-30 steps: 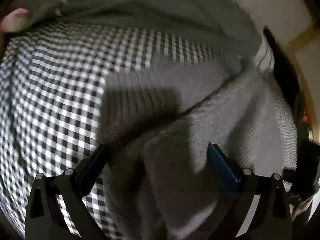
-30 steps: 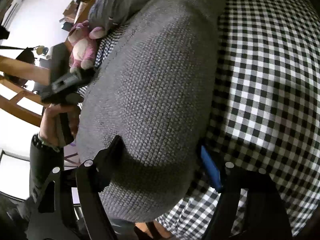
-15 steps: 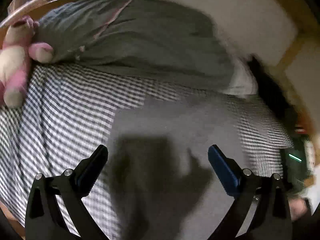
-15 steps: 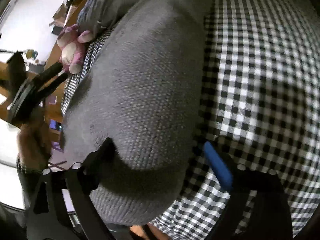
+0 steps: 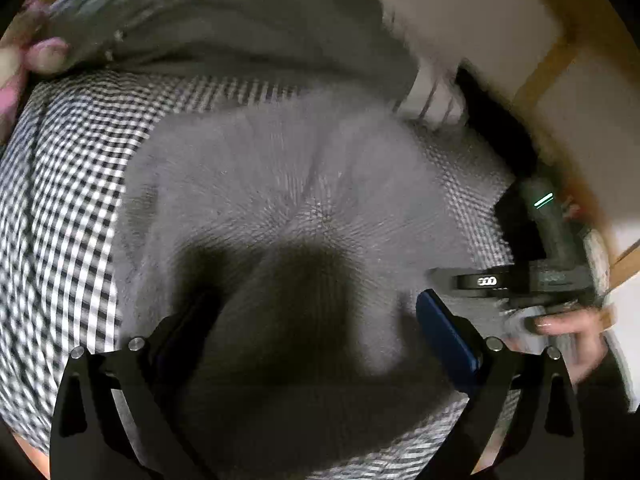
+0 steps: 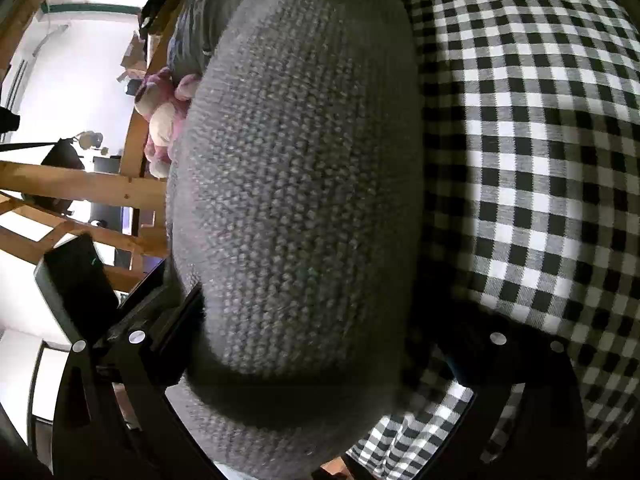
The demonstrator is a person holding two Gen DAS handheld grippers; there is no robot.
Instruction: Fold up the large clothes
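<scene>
A grey knitted sweater lies on a bed with a black-and-white checked sheet. My left gripper is open, low over the sweater's near part, its jaws wide apart. In the right wrist view the sweater fills the middle. My right gripper is open with the sweater's near edge bulging between its wide-apart jaws. The right gripper also shows in the left wrist view, at the sweater's right edge, held by a hand.
A grey duvet lies at the head of the bed. A pink plush toy sits by the wooden bed frame. The checked sheet stretches to the right of the sweater.
My left gripper swung up and came back down close over the sweater. My right gripper pushed further onto the sweater's edge, which now fills more of its view.
</scene>
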